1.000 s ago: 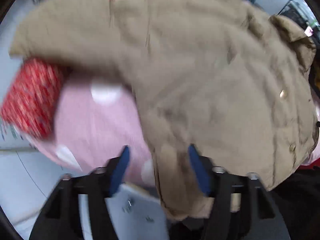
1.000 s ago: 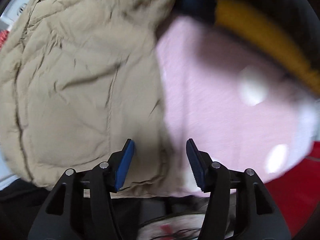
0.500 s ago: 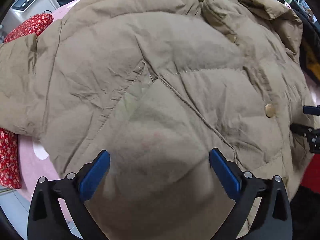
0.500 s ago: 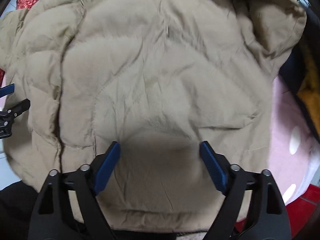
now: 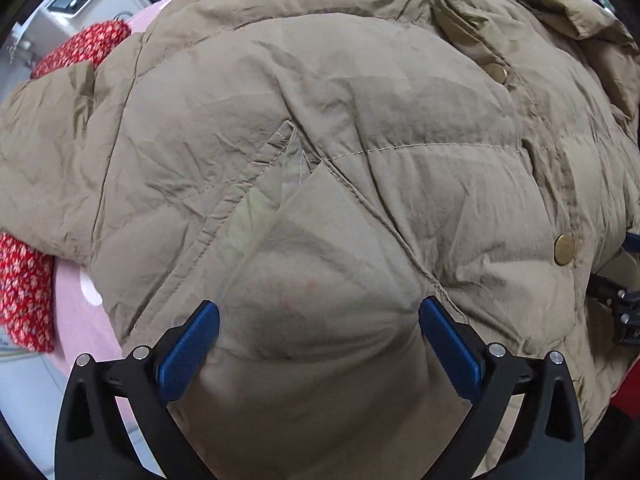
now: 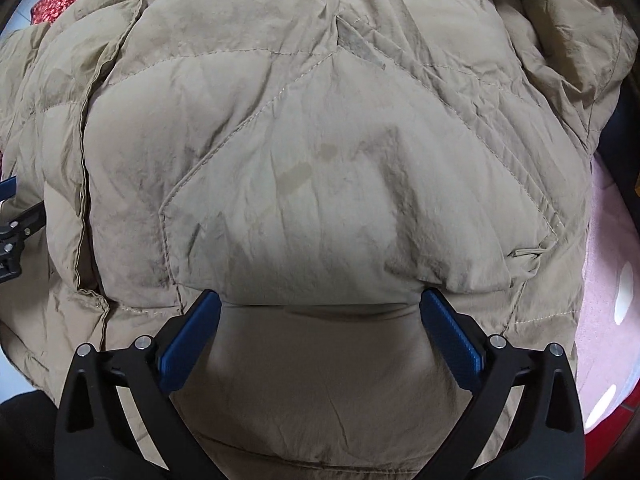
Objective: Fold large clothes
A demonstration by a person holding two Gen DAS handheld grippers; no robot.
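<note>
- The tan quilted puffer jacket (image 5: 360, 168) lies spread front-up, snap placket visible, over a pink white-dotted blanket (image 5: 76, 320); a red floral cloth (image 5: 24, 280) sits under its sleeve side.
- The left gripper (image 5: 318, 334) has its jaws spread wide, pressed into the padded hem area beside a slanted pocket; fabric bulges between the blue pads (image 5: 188, 350), not pinched.
- The right gripper (image 6: 320, 330) is likewise wide apart, bearing on the other front panel below its pocket seam.
- Risk: closing on a thick puffed bulge is likely to catch only the slick outer shell, which may slip free under the jacket's weight.
- Risk: a bite that is too deep may also snag the blanket and drag it along.
- Risk: uneven lifting between grippers would skew the fold.
</note>
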